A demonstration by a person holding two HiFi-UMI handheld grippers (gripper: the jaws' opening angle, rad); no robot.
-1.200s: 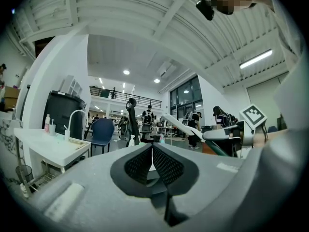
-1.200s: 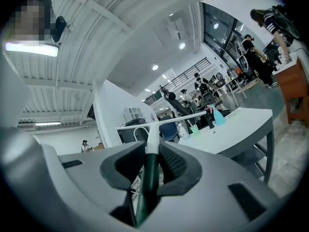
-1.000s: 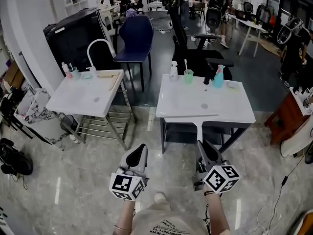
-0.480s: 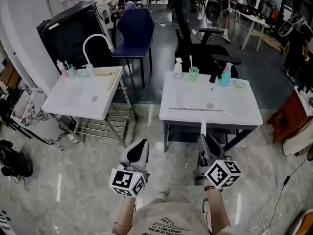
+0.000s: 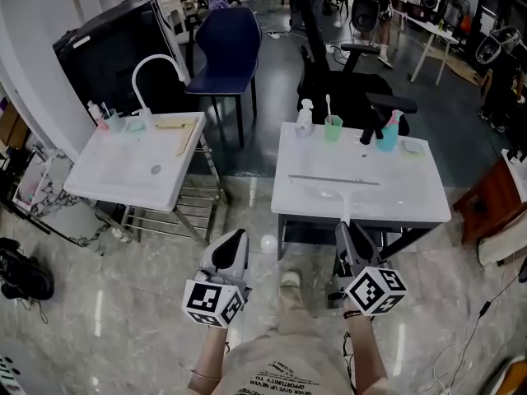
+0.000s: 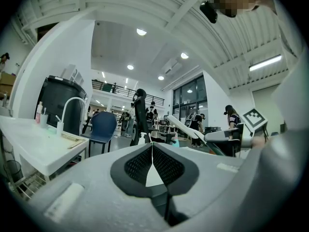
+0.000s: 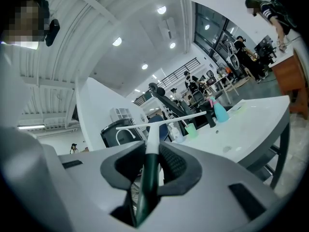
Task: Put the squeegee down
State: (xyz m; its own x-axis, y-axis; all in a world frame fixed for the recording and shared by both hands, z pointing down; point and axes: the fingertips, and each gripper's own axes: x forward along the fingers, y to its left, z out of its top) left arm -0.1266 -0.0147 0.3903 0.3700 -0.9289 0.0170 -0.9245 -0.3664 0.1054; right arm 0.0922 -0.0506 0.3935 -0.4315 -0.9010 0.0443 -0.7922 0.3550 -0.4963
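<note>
My right hand-held gripper is clamped on the dark handle of the squeegee, its jaws pressed against the handle on both sides. The handle turns white past the jaws and runs forward to the long, thin blade, which lies crosswise above the near half of the white surface in front of me. I can't tell whether the blade touches it. In the right gripper view the squeegee rises straight out from between the jaws of the right hand-held gripper.

My left hand-held gripper sits level beside it, over the floor and short of the surface's edge. Its jaws meet at the tips with nothing between them.

Along the far edge of the surface stand a small white bottle, a green cup and a teal spray bottle.
</note>
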